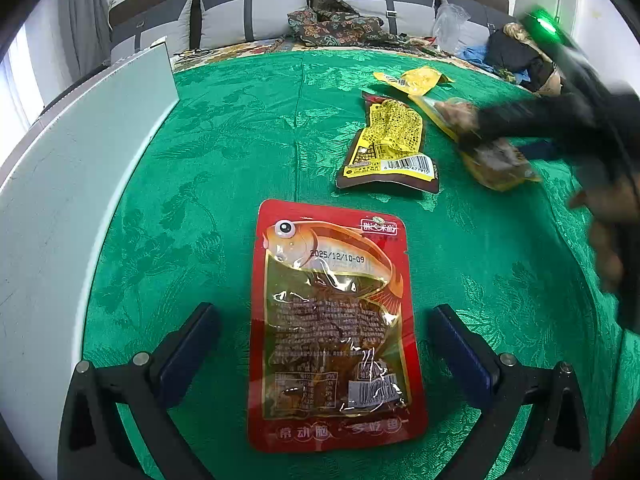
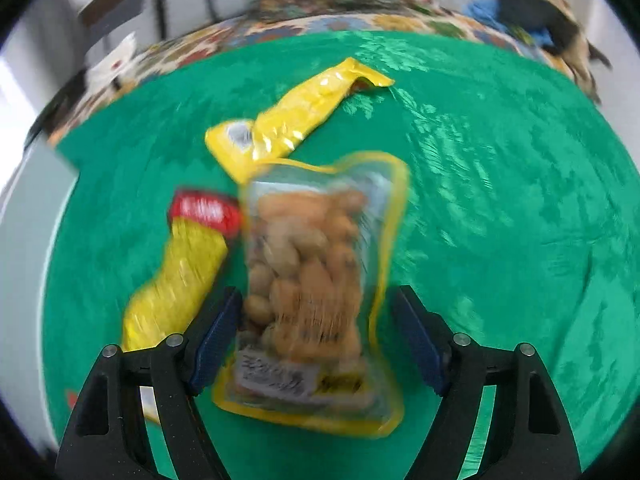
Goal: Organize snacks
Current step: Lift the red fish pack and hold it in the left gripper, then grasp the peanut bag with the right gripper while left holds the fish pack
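A clear plastic packet of pale peanuts with a yellow border [image 2: 320, 292] lies on the green patterned cloth [image 2: 500, 220] that covers the desk, its near half between the fingers of the right gripper [image 2: 316, 344]. The blue pads stand spread either side of it; the left pad looks to be at the packet's edge and the right pad stands apart from it, though blur makes contact hard to judge. Beside it on the left is a yellow printed packet with a red end [image 2: 180, 280], and just beyond it a shiny yellow wrapper [image 2: 296, 120] lies slanting toward the far right.

In the left wrist view a red packet with a fish picture and a clear window [image 1: 332, 320] lies flat and lengthwise between the wide-spread fingers of the left gripper [image 1: 324, 352], touching neither pad. Further off to the right the yellow printed packet shows its barcode and brown edge [image 1: 388, 148].

The cloth is bare across the middle and the left, up to a pale grey flat panel [image 1: 80, 184] that runs along the left edge. Past the far edge is a bed with grey cushions [image 1: 252, 16] and heaped patterned fabric [image 1: 336, 24].

The right gripper reaches in from the right of that view, blurred, pointing steeply down, with a green light on its body [image 1: 546, 24] and a hand [image 1: 608, 236] on its grip.
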Motion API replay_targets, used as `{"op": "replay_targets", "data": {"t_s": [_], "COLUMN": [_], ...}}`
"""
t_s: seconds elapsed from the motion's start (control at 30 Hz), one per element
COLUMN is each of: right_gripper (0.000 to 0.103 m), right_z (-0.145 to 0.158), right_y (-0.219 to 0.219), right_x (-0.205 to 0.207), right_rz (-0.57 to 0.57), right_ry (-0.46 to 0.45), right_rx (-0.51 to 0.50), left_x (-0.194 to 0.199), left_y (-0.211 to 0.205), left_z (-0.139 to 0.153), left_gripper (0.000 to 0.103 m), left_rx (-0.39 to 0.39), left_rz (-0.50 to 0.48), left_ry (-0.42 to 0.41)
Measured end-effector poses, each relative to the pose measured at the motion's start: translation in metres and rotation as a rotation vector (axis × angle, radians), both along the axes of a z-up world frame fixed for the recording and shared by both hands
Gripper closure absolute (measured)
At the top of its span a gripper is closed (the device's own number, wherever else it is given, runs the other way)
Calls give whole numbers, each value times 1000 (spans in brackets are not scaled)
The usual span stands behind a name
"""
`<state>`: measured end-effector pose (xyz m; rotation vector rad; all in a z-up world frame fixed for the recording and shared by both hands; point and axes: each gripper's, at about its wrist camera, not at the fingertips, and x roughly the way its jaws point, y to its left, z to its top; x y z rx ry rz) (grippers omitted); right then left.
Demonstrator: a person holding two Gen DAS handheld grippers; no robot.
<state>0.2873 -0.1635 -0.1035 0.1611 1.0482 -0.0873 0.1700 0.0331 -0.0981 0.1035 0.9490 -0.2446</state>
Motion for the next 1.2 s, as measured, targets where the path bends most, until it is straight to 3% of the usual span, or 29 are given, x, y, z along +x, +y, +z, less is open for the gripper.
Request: {"op": "replay_targets", "data": {"t_s": [0.17, 0.27, 0.4, 0.7, 0.8, 0.93, 1.03, 1.1, 1.13, 1.2], "right_gripper": [24, 21, 20, 16, 16, 17, 18, 18, 18, 18], "right_z": [-3, -7, -13, -17, -15, -10, 2, 12, 16, 14], "right_y": [-19, -34, -46, -49, -52, -55, -64, -67, -67, -60], "right_x": [-60, -93, -127, -123, -121, -113, -101, -95, -90, -80], "right_rz": [230, 308, 310, 297, 299, 336, 286, 261, 248, 252], "right_ry": [-32, -70, -169, -162, -161, -38, 64, 73, 76, 116], "right_rx": [-46, -87, -102, -102, -90, -80, -21, 10, 22, 20], "left_x": [0, 0, 0, 0, 3, 5, 6, 6, 3, 2], "left_y": [0, 0, 0, 1, 2, 8, 6, 2, -1, -6], "left_z": [0, 0, -1, -1, 0, 2, 1, 3, 7, 11], "left_gripper": [0, 0, 0, 0, 0, 0, 0, 9, 32, 37], "left_rx": [0, 0, 0, -1, 11, 32, 39, 36, 36, 51], "left_rz": [0, 0, -1, -3, -31, -16, -1, -11, -42, -67], "left_ry": [0, 0, -1, 1, 36, 114, 132, 131, 113, 127]}}
